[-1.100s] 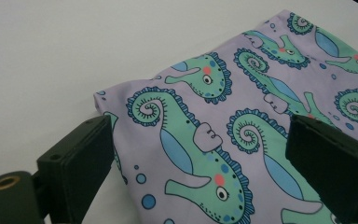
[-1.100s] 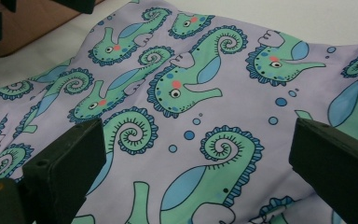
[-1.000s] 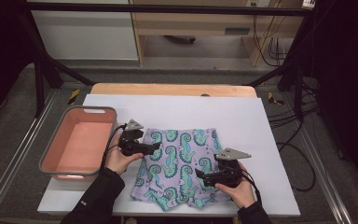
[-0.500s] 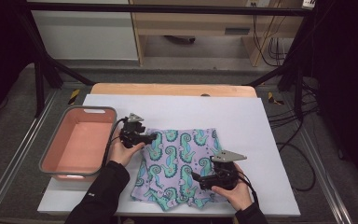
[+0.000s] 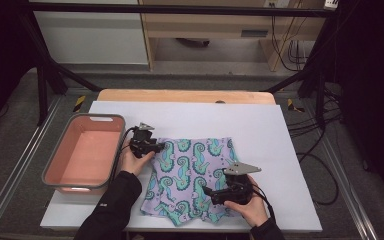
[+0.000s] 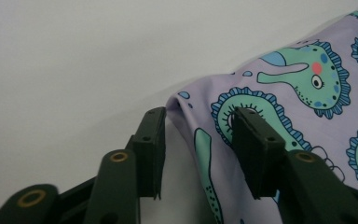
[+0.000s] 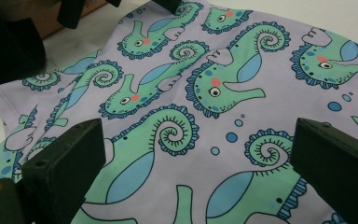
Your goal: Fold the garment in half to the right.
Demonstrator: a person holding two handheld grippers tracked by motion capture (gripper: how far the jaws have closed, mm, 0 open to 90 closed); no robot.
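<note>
lying flat on the white table (image 5: 290, 150), the lilac seahorse-print cloth (image 5: 190, 180) sits just right of the pink tub (image 5: 55, 165). the left gripper (image 5: 159, 146) is at the cloth's far left corner; in the left gripper view that corner (image 6: 186, 105) rises between its 2 jaws, which have just been closing, though a gap shows on either side and the pads do not press it yet. the right gripper (image 5: 215, 196) hangs over the cloth's near edge, its jaws spread wide above the print, holding nothing.
</note>
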